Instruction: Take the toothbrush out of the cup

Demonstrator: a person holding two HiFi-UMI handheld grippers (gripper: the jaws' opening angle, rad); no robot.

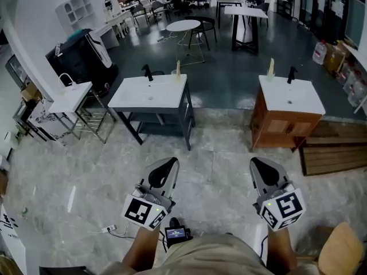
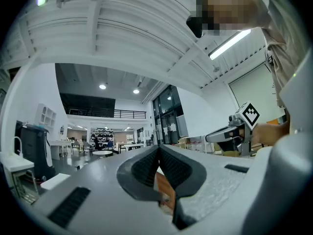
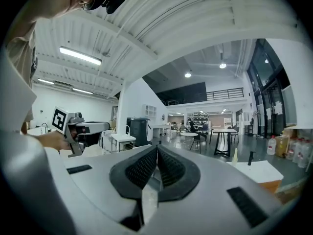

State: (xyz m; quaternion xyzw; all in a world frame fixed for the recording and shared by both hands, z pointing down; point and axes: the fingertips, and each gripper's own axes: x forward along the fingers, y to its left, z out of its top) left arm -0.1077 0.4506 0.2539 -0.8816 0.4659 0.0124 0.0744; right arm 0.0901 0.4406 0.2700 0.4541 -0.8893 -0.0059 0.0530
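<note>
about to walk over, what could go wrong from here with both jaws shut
1. A pale upright item stands on the white dark-framed washbasin, a similar one on the white-topped wooden cabinet. Both are too small to tell which holds a toothbrush, so the wrong one may get approached.
2. The left gripper and right gripper have shut, empty jaws; arriving so could topple the item.
3. The white power strip on the grey marble floor could catch a foot.

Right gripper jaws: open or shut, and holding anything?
Shut, empty: the right gripper has its jaws pressed together in its own view, nothing between them.
</note>
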